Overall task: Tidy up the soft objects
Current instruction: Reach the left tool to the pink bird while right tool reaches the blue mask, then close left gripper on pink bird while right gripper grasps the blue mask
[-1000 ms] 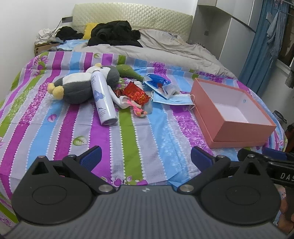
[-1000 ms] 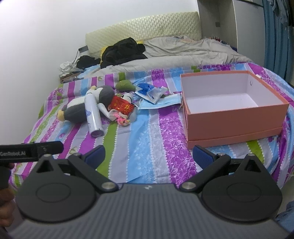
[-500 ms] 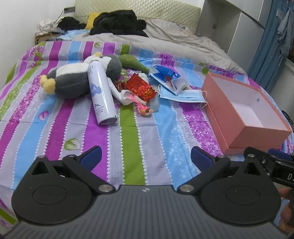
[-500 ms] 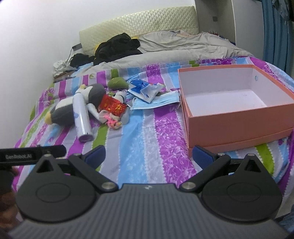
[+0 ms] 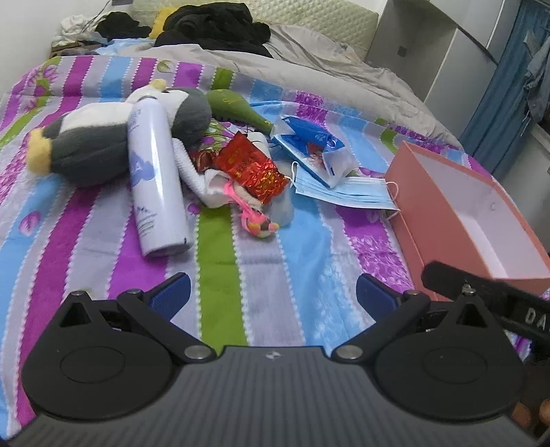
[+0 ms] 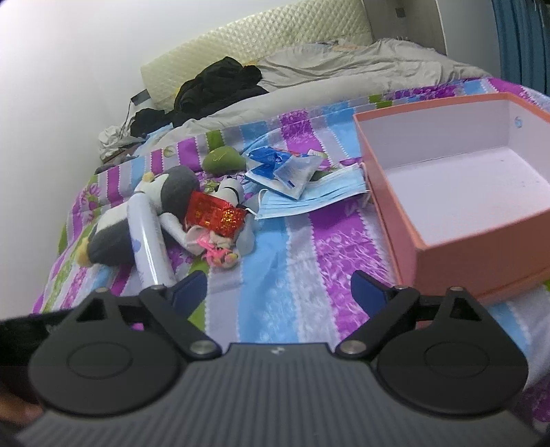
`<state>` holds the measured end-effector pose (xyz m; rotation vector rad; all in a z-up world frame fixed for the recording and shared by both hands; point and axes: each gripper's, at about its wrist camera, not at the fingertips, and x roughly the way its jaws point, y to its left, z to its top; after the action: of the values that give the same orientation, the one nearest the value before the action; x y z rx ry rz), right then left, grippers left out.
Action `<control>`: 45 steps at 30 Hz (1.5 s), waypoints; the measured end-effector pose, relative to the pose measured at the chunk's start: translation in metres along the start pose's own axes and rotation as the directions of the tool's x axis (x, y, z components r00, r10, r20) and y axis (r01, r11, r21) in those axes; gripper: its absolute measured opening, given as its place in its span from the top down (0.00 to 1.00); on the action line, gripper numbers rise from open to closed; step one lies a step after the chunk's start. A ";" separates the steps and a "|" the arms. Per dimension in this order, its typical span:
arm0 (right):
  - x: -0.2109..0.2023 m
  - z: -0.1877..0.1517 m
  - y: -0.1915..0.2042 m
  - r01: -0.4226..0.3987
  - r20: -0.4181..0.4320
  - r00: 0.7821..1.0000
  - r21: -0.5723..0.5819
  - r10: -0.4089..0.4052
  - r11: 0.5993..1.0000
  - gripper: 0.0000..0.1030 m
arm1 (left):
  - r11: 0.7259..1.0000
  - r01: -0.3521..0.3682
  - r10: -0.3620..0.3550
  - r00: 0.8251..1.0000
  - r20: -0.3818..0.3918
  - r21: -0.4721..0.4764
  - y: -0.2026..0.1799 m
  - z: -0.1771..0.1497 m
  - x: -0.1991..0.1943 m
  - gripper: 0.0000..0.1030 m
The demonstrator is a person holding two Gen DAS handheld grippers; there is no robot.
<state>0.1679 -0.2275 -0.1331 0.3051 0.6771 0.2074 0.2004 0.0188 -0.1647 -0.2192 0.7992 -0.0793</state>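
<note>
A grey and white plush penguin (image 5: 99, 137) (image 6: 113, 227) lies on the striped bedspread, a white spray can (image 5: 154, 178) (image 6: 147, 244) resting against it. Beside it are a small white plush toy (image 5: 220, 185) (image 6: 233, 192) under a red foil packet (image 5: 254, 168) (image 6: 215, 213), a green plush (image 5: 233, 106) (image 6: 221, 160), a blue plastic bag (image 5: 309, 144) (image 6: 278, 166) and blue face masks (image 5: 343, 192) (image 6: 309, 197). An open, empty pink box (image 5: 457, 209) (image 6: 457, 182) sits to the right. My left gripper (image 5: 273, 295) and right gripper (image 6: 278, 287) are open and empty, hovering short of the pile.
A grey duvet (image 5: 309, 68) and black clothes (image 5: 213, 27) lie at the head of the bed. A blue curtain (image 5: 508, 79) hangs at the right. The right gripper's body (image 5: 488, 292) shows at the left wrist view's right edge.
Both grippers have moved forward and lower over the bed toward the pile of objects, which looks larger now. Nothing on the bed has moved. Both stay open.
</note>
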 end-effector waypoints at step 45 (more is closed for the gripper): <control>0.230 0.056 -0.039 0.077 -0.088 0.995 0.328 -0.051 0.941 0.78 | 0.992 0.063 -0.060 0.998 0.034 -0.105 0.032 0.036 0.181 0.58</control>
<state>0.3819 -0.2097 -0.2390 0.5996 0.7992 0.0413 0.3514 0.0284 -0.2746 -0.3450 0.7665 -0.0914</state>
